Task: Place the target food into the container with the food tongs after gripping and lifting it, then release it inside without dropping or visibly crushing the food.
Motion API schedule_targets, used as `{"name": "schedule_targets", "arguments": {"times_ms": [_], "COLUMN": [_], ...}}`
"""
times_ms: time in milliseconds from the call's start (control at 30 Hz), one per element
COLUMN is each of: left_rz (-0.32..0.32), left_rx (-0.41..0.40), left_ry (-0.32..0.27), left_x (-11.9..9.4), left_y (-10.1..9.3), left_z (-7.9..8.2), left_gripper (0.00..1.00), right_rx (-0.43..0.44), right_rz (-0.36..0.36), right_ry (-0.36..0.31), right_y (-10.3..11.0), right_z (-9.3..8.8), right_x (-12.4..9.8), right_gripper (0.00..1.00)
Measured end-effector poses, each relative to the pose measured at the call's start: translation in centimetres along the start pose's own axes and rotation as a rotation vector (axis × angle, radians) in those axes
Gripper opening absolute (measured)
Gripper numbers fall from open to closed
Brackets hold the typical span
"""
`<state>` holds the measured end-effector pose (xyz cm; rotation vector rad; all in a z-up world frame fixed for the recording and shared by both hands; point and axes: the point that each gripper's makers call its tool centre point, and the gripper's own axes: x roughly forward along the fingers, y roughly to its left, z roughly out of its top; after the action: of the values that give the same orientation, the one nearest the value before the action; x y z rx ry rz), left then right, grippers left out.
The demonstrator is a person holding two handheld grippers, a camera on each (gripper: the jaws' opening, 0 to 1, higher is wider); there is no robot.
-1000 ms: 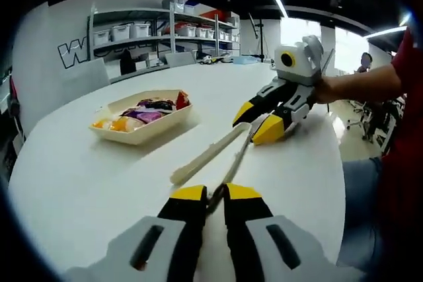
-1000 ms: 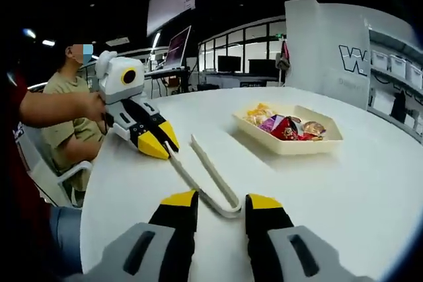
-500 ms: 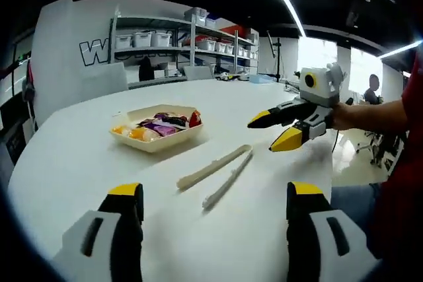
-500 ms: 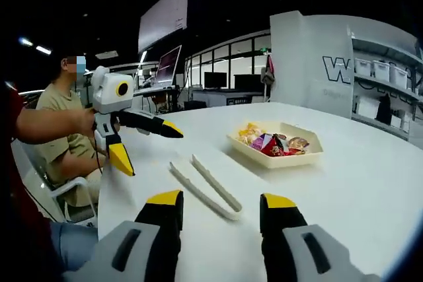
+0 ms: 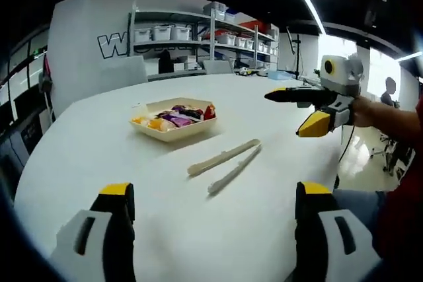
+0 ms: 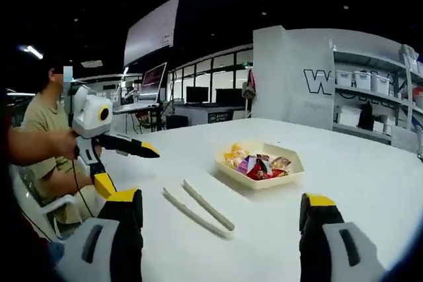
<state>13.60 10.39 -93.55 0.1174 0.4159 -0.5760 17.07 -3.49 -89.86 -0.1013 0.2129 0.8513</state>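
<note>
- The tongs (image 5: 225, 161) (image 6: 197, 207) lie flat on the white table (image 5: 86, 137) (image 6: 370, 176), free of both grippers; their two pale arms are joined at one end and spread a little at the other.
- The joined end lies on the side toward the right gripper's camera, the open tips on the side toward the left gripper's camera.
- A cream tray (image 5: 173, 133) (image 6: 264, 179) sits on the table just beyond the tongs, apart from them.
- Inside the tray is a heap of wrapped food (image 5: 173, 115) (image 6: 254, 163) in orange, purple and red wrappers; the single pieces are too small to tell apart.
- The left gripper (image 5: 215, 193) (image 6: 121, 166) hangs above the near edge of the table with its jaws spread wide and nothing between them; in the right gripper view it appears held in a hand (image 6: 63, 144), jaws gaping, off to one side of the tongs.
- The right gripper (image 6: 221, 204) (image 5: 299, 113) is likewise spread wide with nothing in it; in the left gripper view it is raised above the far side of the table, beyond the tongs.
- A person in a tan shirt (image 6: 41, 120) sits behind the left gripper.
- Shelves with storage boxes (image 5: 198, 34) (image 6: 370, 97) stand against the white wall behind the table.
</note>
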Motion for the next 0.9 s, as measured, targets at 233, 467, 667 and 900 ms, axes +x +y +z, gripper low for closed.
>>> {"name": "schedule_targets", "arguments": {"times_ms": [233,467,667,900], "left_rz": [0.028,0.016,0.059,0.038], "left_rx": [0.022,0.012,0.028,0.014], "left_ry": [0.010,-0.013,-0.067,-0.116], "left_x": [0.0,0.2,0.2,-0.1], "left_y": [-0.5,-0.9,0.3,0.2], "left_z": [-0.7,-0.8,0.3,1.0], "left_gripper": [0.99,0.99,0.99,0.99], "right_rx": [0.042,0.046,0.002,0.019], "right_rz": [0.009,-0.033,-0.061,-0.057], "right_ry": [0.053,0.029,0.063,0.067], "right_y": [1.2,0.7,-0.1,0.3], "right_z": [-1.4,-1.1,-1.9,-2.6], "right_x": [-0.3,-1.1,-0.8,-0.5], "right_gripper": [0.99,0.99,0.99,0.99]}}
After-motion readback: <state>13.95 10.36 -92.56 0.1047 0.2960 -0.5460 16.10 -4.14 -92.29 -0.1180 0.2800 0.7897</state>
